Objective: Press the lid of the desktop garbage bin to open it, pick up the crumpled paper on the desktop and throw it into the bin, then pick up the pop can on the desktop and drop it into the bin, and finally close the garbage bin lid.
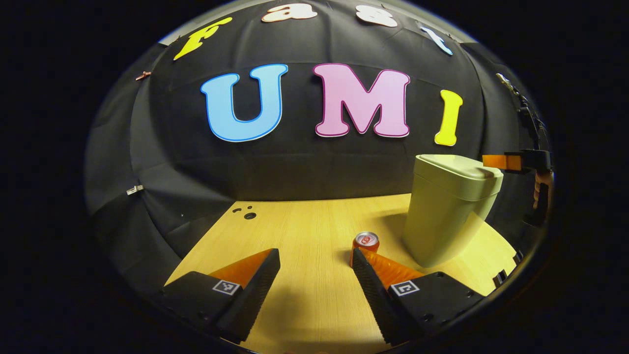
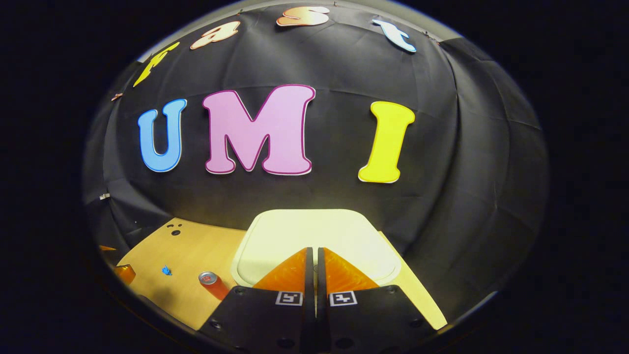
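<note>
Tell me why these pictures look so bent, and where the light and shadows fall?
Left gripper view: the fisheye lens bows the table edge; the bin throws a shadow leftward toward the pop can, and the open left tool shadows the wood beneath it. Right gripper view: light glares pale off the bin lid under the shut right tool; the edges fall dark.

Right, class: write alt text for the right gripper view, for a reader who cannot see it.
The right gripper, fingers shut together, hangs over the closed lid of a pale bin. To its left, a pop can stands on the wooden table.
</note>
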